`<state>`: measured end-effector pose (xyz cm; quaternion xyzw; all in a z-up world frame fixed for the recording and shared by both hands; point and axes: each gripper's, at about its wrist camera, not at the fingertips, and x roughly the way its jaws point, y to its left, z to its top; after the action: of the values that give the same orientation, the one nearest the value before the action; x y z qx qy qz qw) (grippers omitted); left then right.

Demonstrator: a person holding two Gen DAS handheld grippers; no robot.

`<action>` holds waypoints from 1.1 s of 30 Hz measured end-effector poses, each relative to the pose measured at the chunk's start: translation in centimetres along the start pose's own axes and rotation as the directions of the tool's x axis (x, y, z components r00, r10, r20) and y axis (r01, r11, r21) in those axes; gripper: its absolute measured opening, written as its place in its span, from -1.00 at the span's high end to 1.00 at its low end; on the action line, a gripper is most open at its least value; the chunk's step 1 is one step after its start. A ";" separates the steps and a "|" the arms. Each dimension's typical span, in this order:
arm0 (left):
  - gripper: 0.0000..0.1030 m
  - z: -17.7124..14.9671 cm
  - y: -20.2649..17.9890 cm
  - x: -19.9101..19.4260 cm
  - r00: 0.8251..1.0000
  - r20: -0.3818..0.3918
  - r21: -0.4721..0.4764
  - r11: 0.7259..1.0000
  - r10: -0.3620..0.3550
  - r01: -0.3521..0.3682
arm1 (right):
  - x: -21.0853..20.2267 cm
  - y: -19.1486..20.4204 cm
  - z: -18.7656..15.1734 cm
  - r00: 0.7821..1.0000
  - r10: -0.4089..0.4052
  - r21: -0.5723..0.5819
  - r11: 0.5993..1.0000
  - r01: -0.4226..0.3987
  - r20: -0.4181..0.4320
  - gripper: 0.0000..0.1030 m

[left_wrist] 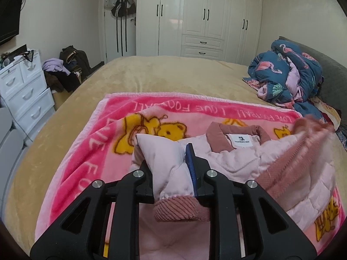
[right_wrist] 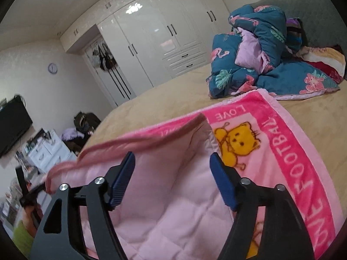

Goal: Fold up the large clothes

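two grippers work one pink jacket (left_wrist: 234, 158) lying on the blanket (left_wrist: 91, 143) on the bed (left_wrist: 173, 75). left gripper (left_wrist: 171, 169) is clamped on the sleeve (left_wrist: 171, 173), cuff toward the camera. right gripper (right_wrist: 171, 179) stands spread, holding nothing, over the lining with the hem edge (right_wrist: 134, 138) just beyond. the sleeve's long axis runs away toward the collar (left_wrist: 238, 134), so the left is nearer for folding it inward.

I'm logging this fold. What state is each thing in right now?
Left tongs: shut on the jacket sleeve.
Right tongs: open, nothing gripped.
Pink jacket: lying open, lining up, on the blanket.
Pink blanket: spread on the bed.
Wardrobe: doors shut.
Flamingo quilt: bunched.
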<state>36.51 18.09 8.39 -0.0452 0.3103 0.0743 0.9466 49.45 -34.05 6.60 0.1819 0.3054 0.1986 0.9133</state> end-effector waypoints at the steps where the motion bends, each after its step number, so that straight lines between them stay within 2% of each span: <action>1: 0.60 -0.1 -0.1 0.2 1.000 -0.002 0.005 1.000 -0.004 0.004 | 0.5 0.0 -0.7 1.000 -0.018 -0.022 1.000 0.018 -0.023 -0.51; 5: 0.26 -0.4 -0.4 0.4 0.999 -0.007 -0.010 0.999 -0.045 0.045 | 2.7 -0.9 -3.7 0.989 -0.100 -0.077 0.993 0.092 -0.106 -0.58; 6: -0.01 -0.4 -0.3 0.1 0.997 0.001 -0.022 0.997 -0.073 0.073 | 3.0 -1.2 -4.3 0.987 -0.114 -0.082 0.991 0.105 -0.114 -0.58; 7: -0.45 -0.4 -0.2 -0.2 0.995 0.012 -0.030 0.994 -0.104 0.104 | 3.4 -1.7 -4.9 0.983 -0.131 -0.085 0.989 0.120 -0.125 -0.61; 8: -0.61 -0.4 -0.2 -0.8 0.991 0.036 -0.035 0.991 -0.128 0.129 | 3.8 -2.1 -5.5 0.980 -0.145 -0.086 0.987 0.134 -0.137 -0.62; 9: -0.75 -0.4 -0.2 -1.3 0.993 0.057 -0.021 0.995 -0.101 0.102 | 4.3 -2.6 -6.1 0.976 -0.156 -0.079 0.986 0.145 -0.154 -0.62; 11: -0.81 -0.6 -0.5 -2.2 0.995 0.100 0.036 0.999 -0.006 0.003 | 4.9 -3.3 -7.1 0.971 -0.150 -0.071 0.988 0.139 -0.186 -0.63; 13: -0.82 -1.3 0.3 -2.6 0.994 0.110 0.041 0.999 0.006 -0.011 | 5.1 -3.5 -7.7 0.970 -0.146 -0.073 0.988 0.134 -0.194 -0.63; 17: -0.82 -5.0 3.8 -1.4 1.000 0.004 -0.021 0.999 0.024 -0.024 | 5.1 -3.6 -8.3 0.972 -0.132 -0.088 0.989 0.117 -0.194 -0.63; 19: -0.82 -7.4 5.3 -0.2 0.998 -0.068 -0.052 0.999 -0.007 0.003 | 5.2 -3.6 -8.5 0.974 -0.127 -0.092 0.989 0.111 -0.190 -0.63; 21: -0.82 -10.0 6.4 1.3 0.988 -0.137 -0.103 0.993 -0.071 0.057 | 5.5 -3.7 -8.5 0.974 -0.115 -0.085 0.991 0.100 -0.194 -0.61; 22: -0.82 -10.7 6.7 1.9 0.983 -0.157 -0.122 0.990 -0.094 0.075 | 5.7 -3.9 -8.6 0.975 -0.098 -0.072 0.994 0.086 -0.199 -0.46; 23: -0.82 -11.6 6.8 2.5 0.977 -0.172 -0.146 0.984 -0.127 0.102 | 6.0 -4.1 -8.7 0.975 -0.075 -0.053 0.996 0.066 -0.209 -0.12; 24: -0.82 -12.1 6.8 2.7 0.974 -0.164 -0.162 0.978 -0.157 0.130 | 6.0 -4.1 -8.7 0.976 -0.078 -0.047 0.996 0.070 -0.206 0.02; 26: -0.38 -12.2 6.5 2.6 0.973 -0.134 -0.165 0.973 -0.187 0.164 | 5.7 -3.5 -8.7 0.980 -0.074 -0.055 0.996 0.065 -0.184 0.49; 27: 0.31 -11.9 6.0 2.6 0.973 -0.130 -0.161 0.972 -0.193 0.171 | 5.5 -3.1 -8.6 0.982 -0.078 -0.064 0.996 0.067 -0.172 0.54; 28: 0.48 -11.4 5.2 2.8 0.977 -0.134 -0.140 0.979 -0.164 0.145 | 5.4 -2.5 -8.3 0.984 -0.087 -0.081 0.994 0.076 -0.154 0.61; 29: 0.58 -10.6 3.9 3.1 0.983 -0.149 -0.093 0.991 -0.112 0.098 | 5.4 -2.0 -7.8 0.985 -0.100 -0.095 0.992 0.088 -0.137 0.65; 30: 0.73 -9.8 3.3 3.4 0.985 -0.148 -0.076 0.994 -0.094 0.083 | 5.6 -1.8 -7.2 0.986 -0.108 -0.097 0.991 0.096 -0.127 0.67; 33: 0.77 -7.1 2.9 3.9 0.992 -0.114 -0.089 0.995 -0.056 0.046 | 6.6 -1.2 -4.3 0.987 -0.128 -0.066 0.990 0.123 -0.092 0.70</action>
<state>35.04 20.41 0.22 -0.0983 0.3602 0.0604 0.9257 51.92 -31.09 -0.34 0.1248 0.3536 0.1583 0.9134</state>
